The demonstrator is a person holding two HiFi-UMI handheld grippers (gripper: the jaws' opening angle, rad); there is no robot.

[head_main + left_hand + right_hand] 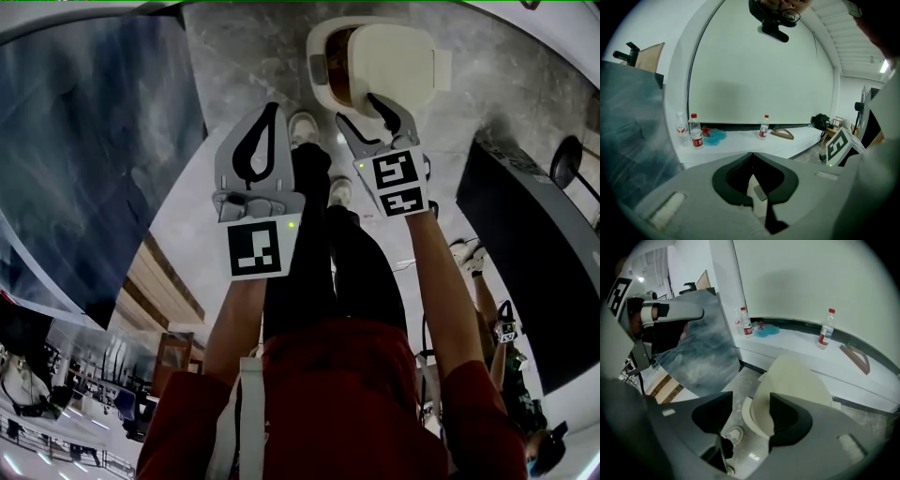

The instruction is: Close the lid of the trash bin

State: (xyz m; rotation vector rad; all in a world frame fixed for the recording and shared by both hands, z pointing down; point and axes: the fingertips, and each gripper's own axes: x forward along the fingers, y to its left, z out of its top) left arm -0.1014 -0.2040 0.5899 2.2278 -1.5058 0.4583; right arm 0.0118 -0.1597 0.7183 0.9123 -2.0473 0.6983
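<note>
The cream trash bin (322, 58) stands on the grey floor at the top of the head view, its lid (401, 58) tipped up over the opening. My right gripper (361, 111) hovers open just short of the lid's near edge. In the right gripper view the lid (797, 385) shows between and behind the spread jaws of the right gripper (751, 404), apart from both pads, with the bin's rim (746, 417) below. My left gripper (272, 109) hangs to the left of the bin, shut on nothing. In its own view the left gripper (752, 157) has its tips together.
A dark marbled panel (84, 141) rises on the left and a black panel (530, 281) on the right. A white ledge (797, 345) behind the bin carries water bottles (826, 335), a blue cloth (766, 330) and a wooden triangle (857, 357). My shoes (305, 127) stand near the bin.
</note>
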